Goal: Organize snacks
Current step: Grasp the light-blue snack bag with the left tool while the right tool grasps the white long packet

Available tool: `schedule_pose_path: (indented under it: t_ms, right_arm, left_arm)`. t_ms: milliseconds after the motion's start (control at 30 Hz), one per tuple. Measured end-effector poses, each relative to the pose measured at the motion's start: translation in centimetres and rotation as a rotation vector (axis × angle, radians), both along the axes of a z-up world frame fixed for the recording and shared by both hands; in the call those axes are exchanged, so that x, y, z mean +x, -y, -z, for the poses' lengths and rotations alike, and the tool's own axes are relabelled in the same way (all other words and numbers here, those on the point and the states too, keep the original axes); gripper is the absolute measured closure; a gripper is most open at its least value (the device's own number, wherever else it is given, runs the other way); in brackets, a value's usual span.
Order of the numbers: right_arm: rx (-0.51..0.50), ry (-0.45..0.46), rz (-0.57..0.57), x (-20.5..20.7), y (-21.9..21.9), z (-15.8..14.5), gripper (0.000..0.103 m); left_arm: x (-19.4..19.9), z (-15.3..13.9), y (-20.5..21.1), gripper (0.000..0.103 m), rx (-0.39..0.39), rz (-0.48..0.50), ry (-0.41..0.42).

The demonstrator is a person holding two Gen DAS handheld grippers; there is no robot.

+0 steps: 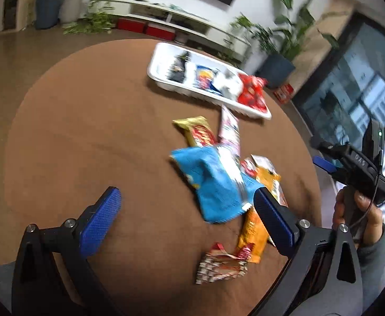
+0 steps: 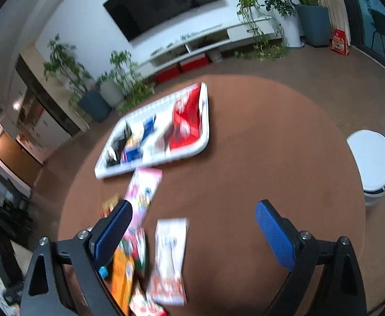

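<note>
Round brown desk, white tray at far side w/ several snacks already in. Loose packets lie in a pile btwn tray and both tools. Blue bag is the biggest, long axis slanting toward left tool, whose right pad is just beside it. Left tool spread, nothing pinched. Right tool also spread, empty, w/ white packet lying lengthwise btwn its pads; probably the nearer pick.

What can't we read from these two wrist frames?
- White tray contents: motion blur in both views, packets inside not identifiable.
- Orange packet: left wrist view, partly behind the gripper finger.
- Packet print: smeared, unreadable in both views.
- Packets near left finger: right wrist view, covered by it and cut off at the bottom edge.
</note>
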State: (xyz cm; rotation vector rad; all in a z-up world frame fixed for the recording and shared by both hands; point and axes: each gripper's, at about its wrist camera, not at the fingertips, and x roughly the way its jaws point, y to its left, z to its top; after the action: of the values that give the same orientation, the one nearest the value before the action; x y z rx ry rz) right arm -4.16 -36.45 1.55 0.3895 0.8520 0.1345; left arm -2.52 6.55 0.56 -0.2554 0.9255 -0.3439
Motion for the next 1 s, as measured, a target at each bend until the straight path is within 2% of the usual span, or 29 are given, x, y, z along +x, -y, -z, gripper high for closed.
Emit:
schedule_pose_path:
  t_ms: [100,300,467,700,733,767,833,933,1000]
  right_arm:
    - [-0.029,0.006,-0.021,-1.3,-1.2,0.3,0.009]
    - [-0.055,-0.015,-0.032,-0.9,-2.0,0.7,0.010]
    - [-0.071,-0.045,-0.058,-0.7,-2.3,1.3,0.010]
    - [-0.067,-0.067,-0.060,-0.7,-2.4,1.8,0.010]
    - [-0.067,-0.069,-0.063,-0.7,-2.5,1.8,0.010]
    - [-0.068,-0.068,-0.067,-0.6,-2.5,1.8,0.010]
    - [-0.069,-0.069,-0.071,-0.7,-2.6,1.8,0.010]
    - [-0.070,-0.084,-0.073,-0.6,-2.6,2.0,0.010]
    - [-0.074,-0.089,-0.079,-0.5,-2.8,2.1,0.010]
  left_arm:
    - [-0.2,-0.6,2.1,0.002,0.033,0.023,0.011]
    - [1.7,-0.6,5.9,0.004,0.160,0.061,-0.059]
    - [3.7,0.7,7.2,0.004,0.158,0.048,-0.104]
    - [6.4,3.1,6.5,0.004,0.142,0.010,-0.160]
    - [6.8,3.3,6.4,0.007,0.141,0.007,-0.161]
    - [7.0,3.4,6.4,0.018,0.139,0.008,-0.157]
    - [7.2,3.2,6.4,0.033,0.103,0.028,-0.147]
    - [7.3,3.3,6.2,0.045,0.104,0.033,-0.148]
    - [7.1,3.4,5.4,0.045,0.067,0.025,-0.148]
